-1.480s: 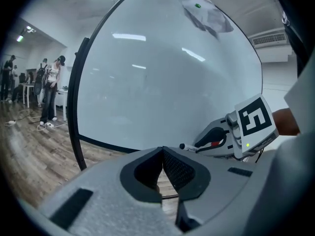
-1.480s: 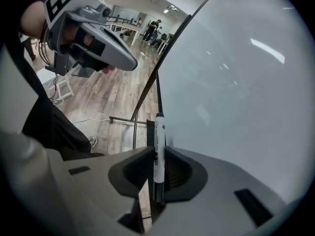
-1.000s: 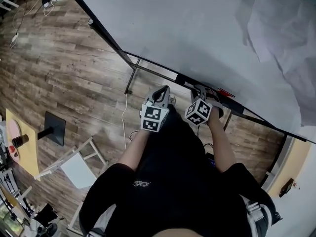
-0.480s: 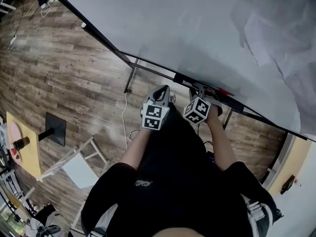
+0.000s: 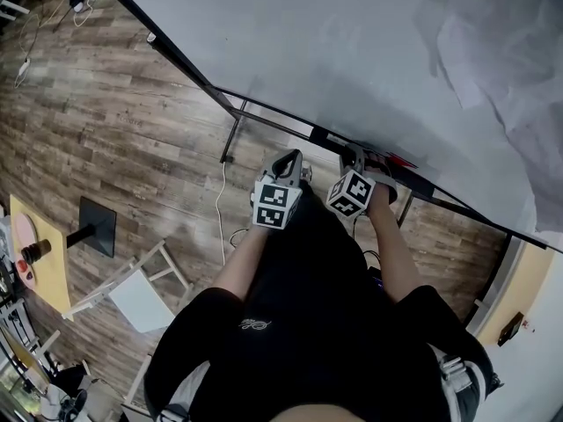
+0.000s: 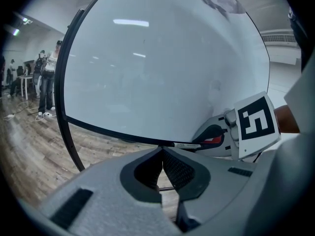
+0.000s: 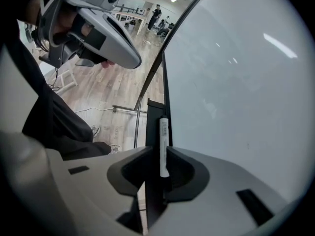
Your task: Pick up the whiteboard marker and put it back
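The whiteboard (image 5: pixel 352 51) is faced by a person in a dark top, and both claws are held at its lower edge. The whiteboard marker (image 7: pixel 164 141) is seen lying lengthwise on the black tray (image 7: pixel 155 113) that runs under the whiteboard's bottom edge, its white barrel pointing away along the tray and its near end taken between the jaws of the right claw (image 7: pixel 158 152). These jaws are drawn in closely on either side of the barrel, so the marker is gripped while it rests against the tray. From the left gripper view the same marker (image 6: pixel 189 145) is shown sticking out sideways from the right claw, level with the whiteboard's lower frame. The left claw (image 6: pixel 162 154) is held just below that frame and beside the right one, a little back from the whiteboard, with its jaws pressed together and nothing between them. In the head view the two claws, left (image 5: pixel 286 160) and right (image 5: pixel 356 158), are seen close together. A wooden floor (image 5: pixel 106 130) lies below the whiteboard, and standing people (image 6: pixel 49 80) are visible beyond its left end.
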Available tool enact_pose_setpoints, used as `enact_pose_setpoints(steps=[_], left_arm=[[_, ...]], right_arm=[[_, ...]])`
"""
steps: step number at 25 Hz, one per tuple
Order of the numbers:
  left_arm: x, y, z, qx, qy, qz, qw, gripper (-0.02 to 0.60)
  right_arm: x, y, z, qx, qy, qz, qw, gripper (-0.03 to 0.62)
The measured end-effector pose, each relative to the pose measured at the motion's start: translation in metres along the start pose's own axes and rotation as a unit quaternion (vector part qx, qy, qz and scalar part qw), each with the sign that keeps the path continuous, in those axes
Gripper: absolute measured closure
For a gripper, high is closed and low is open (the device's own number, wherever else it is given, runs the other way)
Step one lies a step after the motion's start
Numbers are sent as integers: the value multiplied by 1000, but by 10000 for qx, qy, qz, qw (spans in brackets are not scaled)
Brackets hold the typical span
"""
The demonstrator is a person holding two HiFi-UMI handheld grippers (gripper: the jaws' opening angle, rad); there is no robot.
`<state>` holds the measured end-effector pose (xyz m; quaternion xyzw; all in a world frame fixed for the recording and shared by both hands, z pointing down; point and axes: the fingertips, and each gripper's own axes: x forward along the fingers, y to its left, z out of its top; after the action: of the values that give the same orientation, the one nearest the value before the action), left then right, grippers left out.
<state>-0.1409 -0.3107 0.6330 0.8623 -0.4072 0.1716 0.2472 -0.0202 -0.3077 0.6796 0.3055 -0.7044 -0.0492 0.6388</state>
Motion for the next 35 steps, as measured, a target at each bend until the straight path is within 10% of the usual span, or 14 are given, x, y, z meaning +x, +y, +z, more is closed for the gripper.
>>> enact_pose_setpoints(steps=[16,27,35], left_arm=[[-37,-9,20,-52,-474,-142,9988,575],[-65,-44,20,45,-734,-706,9948,575],[-73,-76,24,246,-821,-848,9927,575]], right_arm=[[-62,-17,37,1562,-1079,-711,9792,510],[-136,-1,42,3905,-2401,-1052,8825,587],[-173,11,34,4186,-2943,-1077,8524,592]])
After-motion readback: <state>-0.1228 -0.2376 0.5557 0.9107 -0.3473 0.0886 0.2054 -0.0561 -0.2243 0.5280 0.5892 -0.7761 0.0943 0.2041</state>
